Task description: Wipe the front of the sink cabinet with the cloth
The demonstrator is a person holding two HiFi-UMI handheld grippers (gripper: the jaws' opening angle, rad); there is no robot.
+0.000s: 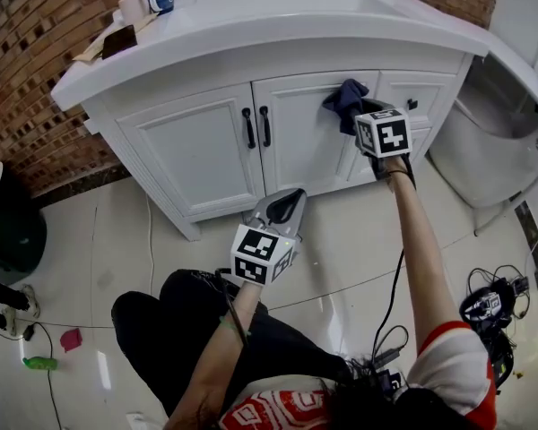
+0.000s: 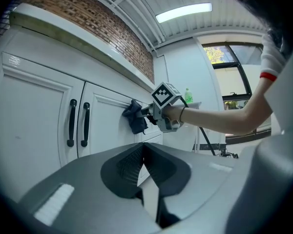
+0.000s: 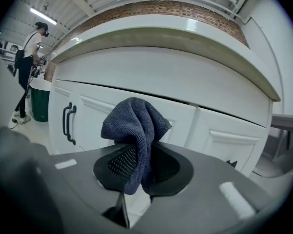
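Note:
The white sink cabinet [image 1: 197, 146] has two doors with black handles [image 1: 256, 126]. A dark blue cloth [image 1: 345, 99] is pressed against the upper part of the right door [image 1: 298, 128], pinched in my right gripper [image 1: 354, 115], which is shut on it. In the right gripper view the cloth [image 3: 135, 130] bunches up between the jaws, in front of the cabinet front [image 3: 185, 116]. My left gripper [image 1: 289, 201] hangs low in front of the cabinet's base, shut with nothing in it. From the left gripper view I see the cloth [image 2: 136, 116] and the handles [image 2: 78, 123].
A white countertop [image 1: 251, 16] with a cup [image 1: 134, 7] and small items tops the cabinet. A brick wall [image 1: 27, 25] stands at left, a white tub-like fixture [image 1: 484, 141] at right. Cables [image 1: 493, 303] lie on the tiled floor. A person [image 3: 27, 57] stands far off.

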